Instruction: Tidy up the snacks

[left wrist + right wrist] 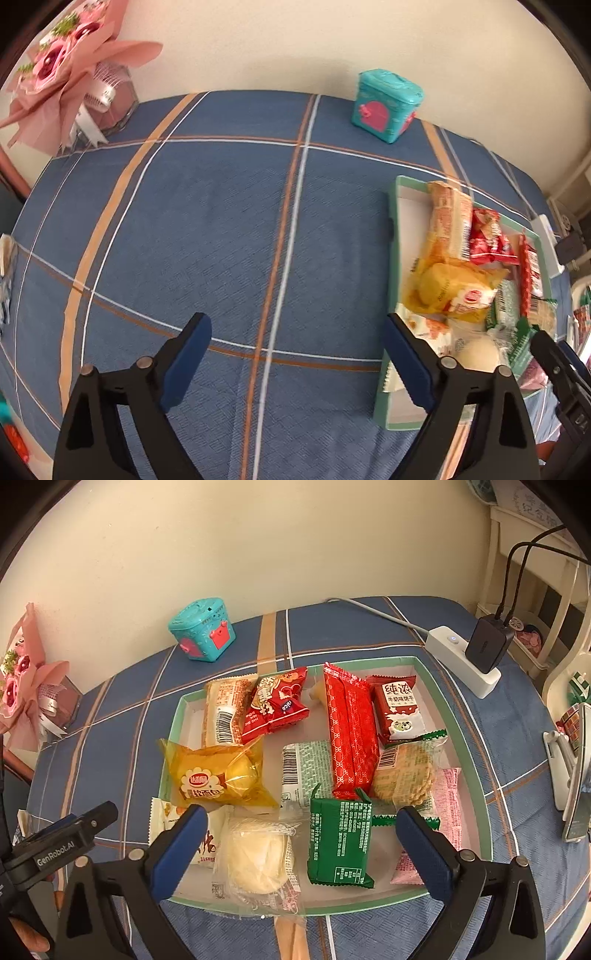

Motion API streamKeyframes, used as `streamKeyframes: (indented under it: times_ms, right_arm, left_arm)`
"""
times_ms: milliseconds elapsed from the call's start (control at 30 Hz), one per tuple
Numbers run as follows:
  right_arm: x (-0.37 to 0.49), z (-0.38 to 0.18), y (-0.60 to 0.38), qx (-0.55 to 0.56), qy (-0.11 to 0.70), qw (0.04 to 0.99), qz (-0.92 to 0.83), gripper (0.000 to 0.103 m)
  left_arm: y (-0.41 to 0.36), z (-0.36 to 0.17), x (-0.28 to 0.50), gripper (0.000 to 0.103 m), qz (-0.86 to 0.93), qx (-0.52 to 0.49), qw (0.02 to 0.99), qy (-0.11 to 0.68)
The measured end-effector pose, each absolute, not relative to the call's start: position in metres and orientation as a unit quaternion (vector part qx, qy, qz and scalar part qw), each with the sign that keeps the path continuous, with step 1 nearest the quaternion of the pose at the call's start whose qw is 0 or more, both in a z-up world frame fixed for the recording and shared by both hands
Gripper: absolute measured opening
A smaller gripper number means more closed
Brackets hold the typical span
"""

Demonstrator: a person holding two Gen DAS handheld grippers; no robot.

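While both jaws stand wide apart, the right hand-held gripper [301, 843] hangs over the near end of the shallow green-rimmed tray [476, 775], gripping nothing — a pale round bun in clear wrap [258, 856] and a green packet [338, 843] lie below its blue pads. The left hand-held gripper [295, 356] is just as open and empty, over bare blue plaid cloth on the worktop [221, 229] beside the tray's left edge. Farther in lie a yellow cake bag [218, 775], a long red packet [351, 734] and a red milk-biscuit pack [400, 707]. Beyond the tray stands a teal box [203, 629], near the wall.
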State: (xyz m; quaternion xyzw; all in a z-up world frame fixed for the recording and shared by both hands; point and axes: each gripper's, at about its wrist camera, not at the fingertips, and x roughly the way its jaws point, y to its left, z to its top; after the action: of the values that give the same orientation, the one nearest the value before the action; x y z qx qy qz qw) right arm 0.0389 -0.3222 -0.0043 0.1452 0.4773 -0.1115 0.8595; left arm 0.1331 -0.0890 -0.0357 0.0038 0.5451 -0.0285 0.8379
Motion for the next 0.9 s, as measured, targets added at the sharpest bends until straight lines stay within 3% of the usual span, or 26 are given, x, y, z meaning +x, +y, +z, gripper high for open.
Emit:
streamKeyframes:
  times_ms: [167,900]
  right_arm:
    - [0.038,-0.005,-0.327,0.160,0.474,0.858,-0.118,0.103]
    - [-0.009,-0.009,-0.289,0.154,0.477,0.860,-0.097,0.103]
  left_arm:
    - [-0.083,-0.045,0.136,0.100,-0.016,-0.006,0.832,0.555]
    - [-0.059,-0.029,0.073,0.100,0.019,0.029,0.840,0.542]
